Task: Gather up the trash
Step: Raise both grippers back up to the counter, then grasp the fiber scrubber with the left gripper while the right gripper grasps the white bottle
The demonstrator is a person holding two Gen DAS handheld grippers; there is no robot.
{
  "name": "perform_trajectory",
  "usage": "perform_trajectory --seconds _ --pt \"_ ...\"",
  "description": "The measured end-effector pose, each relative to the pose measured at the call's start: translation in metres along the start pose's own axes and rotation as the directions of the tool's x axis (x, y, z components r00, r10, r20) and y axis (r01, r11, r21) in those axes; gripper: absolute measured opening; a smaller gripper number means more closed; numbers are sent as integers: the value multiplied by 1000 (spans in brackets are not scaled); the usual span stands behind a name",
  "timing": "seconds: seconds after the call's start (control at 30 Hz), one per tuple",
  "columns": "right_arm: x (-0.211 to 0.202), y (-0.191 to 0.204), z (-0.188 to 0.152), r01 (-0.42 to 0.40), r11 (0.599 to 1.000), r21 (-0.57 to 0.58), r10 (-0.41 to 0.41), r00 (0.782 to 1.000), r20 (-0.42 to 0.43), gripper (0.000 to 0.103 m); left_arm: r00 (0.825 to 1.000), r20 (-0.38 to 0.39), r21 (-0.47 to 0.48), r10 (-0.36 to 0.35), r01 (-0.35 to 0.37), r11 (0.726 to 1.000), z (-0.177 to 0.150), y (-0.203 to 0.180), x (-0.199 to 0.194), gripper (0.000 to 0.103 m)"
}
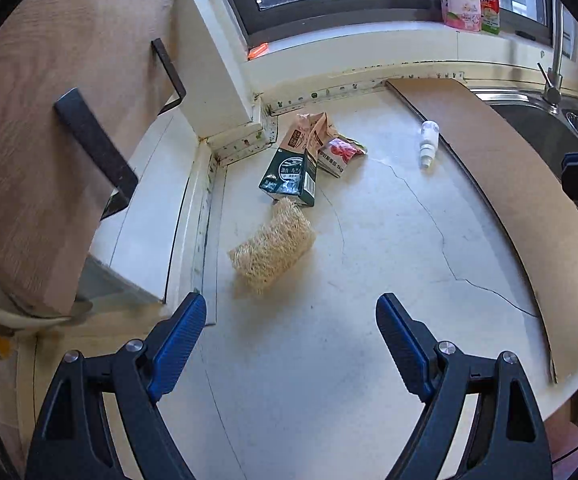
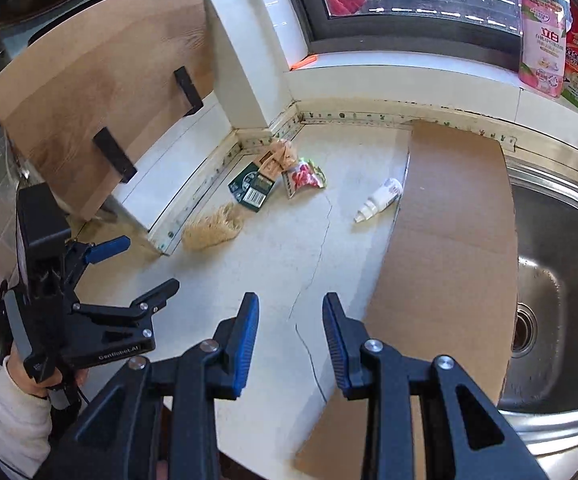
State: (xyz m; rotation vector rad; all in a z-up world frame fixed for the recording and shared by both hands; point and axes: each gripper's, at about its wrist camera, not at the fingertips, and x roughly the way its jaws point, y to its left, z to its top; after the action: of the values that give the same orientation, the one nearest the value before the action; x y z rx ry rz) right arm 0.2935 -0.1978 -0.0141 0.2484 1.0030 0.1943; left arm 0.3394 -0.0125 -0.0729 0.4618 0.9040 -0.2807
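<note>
Left wrist view shows the loofah scrubber (image 1: 273,242) lying ahead of the spread, empty left gripper (image 1: 291,312), long axis slanting up-right, nearer than the likewise spread right gripper (image 2: 290,312)

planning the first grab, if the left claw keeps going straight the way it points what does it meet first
Probably the loofah: it lies just ahead of the open left claw, slightly left of centre. The green carton sits right behind it. Depth is hard to judge.

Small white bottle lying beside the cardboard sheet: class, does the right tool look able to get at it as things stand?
Probably yes. The right tool is open and empty, and only bare counter lies between it and the white bottle. The cardboard sheet borders the bottle on one side only.
</note>
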Motion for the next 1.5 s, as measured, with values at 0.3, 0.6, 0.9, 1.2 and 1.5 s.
perform_trajectory --seconds 0.3,0.6,0.9,1.2,1.5 --pt "58 -43 52 -26 987 158 36 998 -59 33 991 -99 72 85 -78 994 36 5 78 86" --pt "104 -82 78 74 966 246 -49 993 -107 33 979 -199 19 44 -41 999 45 15 131 86" --pt "142 -86 90 155 960 235 -122 982 -146 33 965 -245 -153 -93 56 987 55 25 142 50" --pt "164 -57 82 185 978 100 -168 973 -160 26 948 -287 -197 -139 84 977 56 11 138 51" --pt "156 -40 57 104 993 53 -92 976 -196 26 911 -334 -202 -242 181 962 45 -4 131 70"
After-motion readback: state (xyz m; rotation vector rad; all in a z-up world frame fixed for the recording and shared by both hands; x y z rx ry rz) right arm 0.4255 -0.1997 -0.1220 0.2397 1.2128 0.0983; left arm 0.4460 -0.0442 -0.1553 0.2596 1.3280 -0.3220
